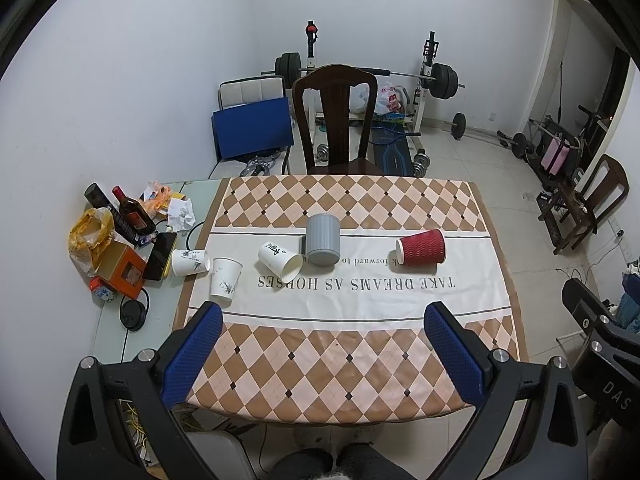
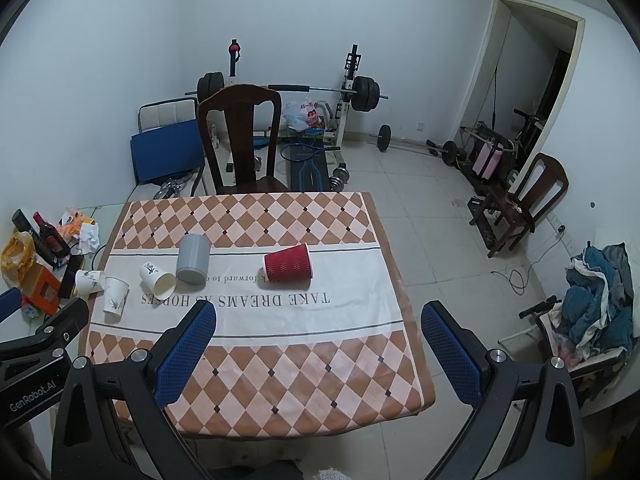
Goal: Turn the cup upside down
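Note:
Several cups lie in a row across the cloth-covered table [image 1: 360,360]. A red ribbed paper cup [image 1: 421,247] [image 2: 287,267] lies on its side at the right. A grey ribbed cup [image 1: 322,239] [image 2: 193,258] stands mouth down in the middle. A white paper cup [image 1: 279,260] [image 2: 157,278] lies on its side beside it. Another white cup [image 1: 225,279] [image 2: 115,295] stands upright further left, and a third [image 1: 189,262] [image 2: 89,281] lies on its side. My left gripper [image 1: 324,316] and right gripper [image 2: 318,316] are both open and empty, held above the table's near part.
Clutter sits at the table's left: a dark bottle [image 1: 132,212], an orange box [image 1: 124,272], a phone [image 1: 160,256], crumpled paper. A wooden chair [image 1: 336,120] stands at the far side. Weights and a bench stand behind. Another chair [image 2: 524,200] stands at the right.

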Available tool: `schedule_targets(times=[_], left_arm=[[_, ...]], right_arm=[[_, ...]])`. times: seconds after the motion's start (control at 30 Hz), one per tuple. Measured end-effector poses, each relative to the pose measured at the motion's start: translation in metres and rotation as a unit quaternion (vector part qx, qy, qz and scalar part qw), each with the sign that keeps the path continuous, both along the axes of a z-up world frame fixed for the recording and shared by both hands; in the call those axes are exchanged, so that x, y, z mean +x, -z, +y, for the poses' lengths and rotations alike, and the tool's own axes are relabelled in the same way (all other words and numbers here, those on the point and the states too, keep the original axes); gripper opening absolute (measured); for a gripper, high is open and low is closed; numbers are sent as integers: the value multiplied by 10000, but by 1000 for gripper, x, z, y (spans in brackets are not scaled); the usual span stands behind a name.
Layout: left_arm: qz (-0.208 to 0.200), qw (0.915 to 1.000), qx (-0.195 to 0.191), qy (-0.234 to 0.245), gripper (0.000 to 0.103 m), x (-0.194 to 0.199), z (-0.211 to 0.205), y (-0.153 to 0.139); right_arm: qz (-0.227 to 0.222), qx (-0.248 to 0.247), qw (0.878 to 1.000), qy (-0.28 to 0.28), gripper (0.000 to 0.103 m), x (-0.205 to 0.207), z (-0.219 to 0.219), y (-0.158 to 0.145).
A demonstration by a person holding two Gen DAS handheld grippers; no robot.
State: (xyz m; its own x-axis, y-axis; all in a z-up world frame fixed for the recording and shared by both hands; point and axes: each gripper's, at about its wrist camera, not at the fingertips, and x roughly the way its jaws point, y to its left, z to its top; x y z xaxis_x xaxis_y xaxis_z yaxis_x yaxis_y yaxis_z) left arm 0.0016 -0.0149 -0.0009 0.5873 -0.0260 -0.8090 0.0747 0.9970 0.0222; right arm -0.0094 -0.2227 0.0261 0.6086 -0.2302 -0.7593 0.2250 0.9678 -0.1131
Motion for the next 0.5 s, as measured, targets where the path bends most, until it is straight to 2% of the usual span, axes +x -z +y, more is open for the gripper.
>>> schedule_targets(times=[0.5], left_arm=[[-7,10000,-26,4,103,0,-2,-1]], right_arm=[[-27,-14,10000,-34,103,3,4,-7]])
